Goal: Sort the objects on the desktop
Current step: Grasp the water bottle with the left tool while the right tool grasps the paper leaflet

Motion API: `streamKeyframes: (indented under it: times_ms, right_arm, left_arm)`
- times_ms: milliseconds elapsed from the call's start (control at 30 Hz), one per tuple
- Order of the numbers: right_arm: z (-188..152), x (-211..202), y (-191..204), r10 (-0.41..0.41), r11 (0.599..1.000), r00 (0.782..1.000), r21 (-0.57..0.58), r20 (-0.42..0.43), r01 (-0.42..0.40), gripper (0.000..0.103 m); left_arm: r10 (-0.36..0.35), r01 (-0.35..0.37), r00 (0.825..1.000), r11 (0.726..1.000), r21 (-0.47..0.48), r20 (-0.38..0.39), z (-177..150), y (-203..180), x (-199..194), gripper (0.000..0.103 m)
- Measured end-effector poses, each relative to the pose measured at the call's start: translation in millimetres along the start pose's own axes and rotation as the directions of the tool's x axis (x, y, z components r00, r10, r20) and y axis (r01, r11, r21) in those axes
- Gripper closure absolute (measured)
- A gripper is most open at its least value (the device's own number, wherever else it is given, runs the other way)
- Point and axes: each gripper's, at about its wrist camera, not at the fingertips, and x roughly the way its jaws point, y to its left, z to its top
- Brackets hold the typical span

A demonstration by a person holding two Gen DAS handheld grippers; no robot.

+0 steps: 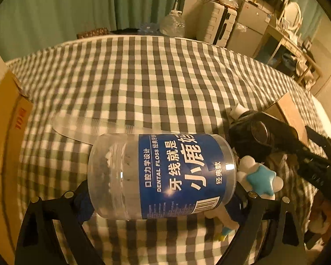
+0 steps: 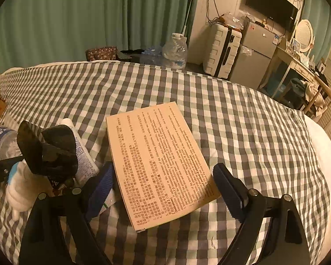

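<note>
Sorting is underway on a bed (image 2: 242, 114) under a checked cover. The left tool (image 1: 163, 201) is gripping a clear floss jar (image 1: 161, 176) end to end, its blue pads pressing on the jar's two ends, and the jar is lying sideways, seemingly raised off the cover. White floss picks are showing through the jar's clear part, filling only some of it; how full it is under the label I cannot tell. A flat clear lid (image 1: 77, 128) is lying on the cover just beyond the jar, so the jar may be lacking its top.

The right tool (image 2: 163, 190) is standing wide, its pads either side of the near end of a tan booklet (image 2: 158, 161) that is lying flat, touching neither edge as far as I can judge. My reading: the jar is being carried toward a place, perhaps the cardboard box (image 1: 2, 132) at the left, whose inside is hidden. Next, the right tool is needing to narrow on the thin booklet edge, which may slip on soft bedding. Beside the jar, a tube (image 2: 81, 154), a black clip (image 2: 48, 152) and a white toy (image 1: 260, 176) with a blue star are waiting in a cluster.
</note>
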Motion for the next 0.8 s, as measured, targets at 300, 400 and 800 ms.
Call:
streamKeyframes:
  times_ms: [300,400,800]
  right_arm:
    - [-15,-29,-1,0.09,0.986,0.994,0.143,-0.056,-0.081,0.02]
    - [-19,-54,-5,0.147,0.963,0.989,0.231,-0.019,-0.138,0.022]
    - [-35,-111,6,0.137,0.958,0.991,0.253,0.0,-0.133,0.037]
  left_arm:
    - [-0.008,0.009,0.999,1.0,-0.02,0.036,-20,11,-49,0.012]
    - [-0.012,0.014,0.997,1.0,-0.019,0.073,-21,14,-73,0.012]
    - [-0.035,0.041,0.982,0.999,-0.028,0.185,-20,11,-144,0.012]
